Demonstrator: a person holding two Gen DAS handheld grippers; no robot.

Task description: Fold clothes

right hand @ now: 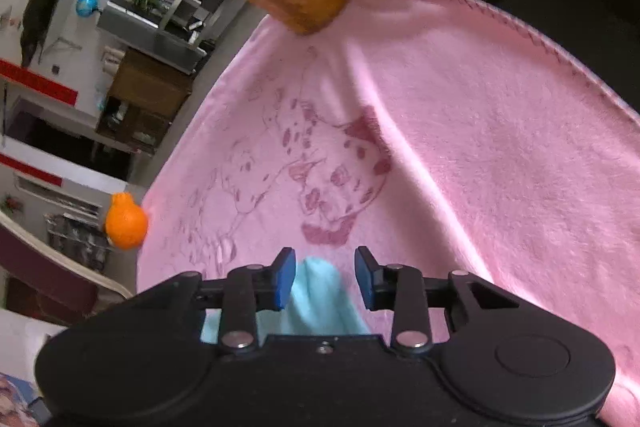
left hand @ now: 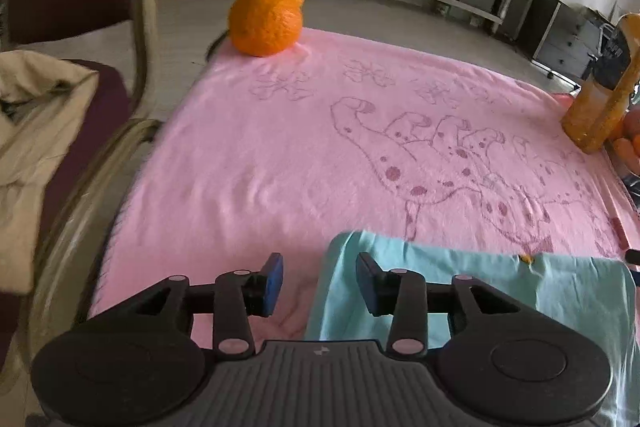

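The light-blue garment (left hand: 480,291) lies at the near edge of the pink blanket (left hand: 280,147), stretched sideways; the left gripper (left hand: 319,281) gapes at its left end; the right gripper (right hand: 325,277), spread, straddles a raised fold.

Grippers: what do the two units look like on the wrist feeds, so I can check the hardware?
Both match. The left gripper and right gripper are matte black, with two short fingers ending in blue pads, linkage bars with silver pivot pins, and round discs at each side. The left body is ribbed, with a small pale logo. No cables or sleeves show.
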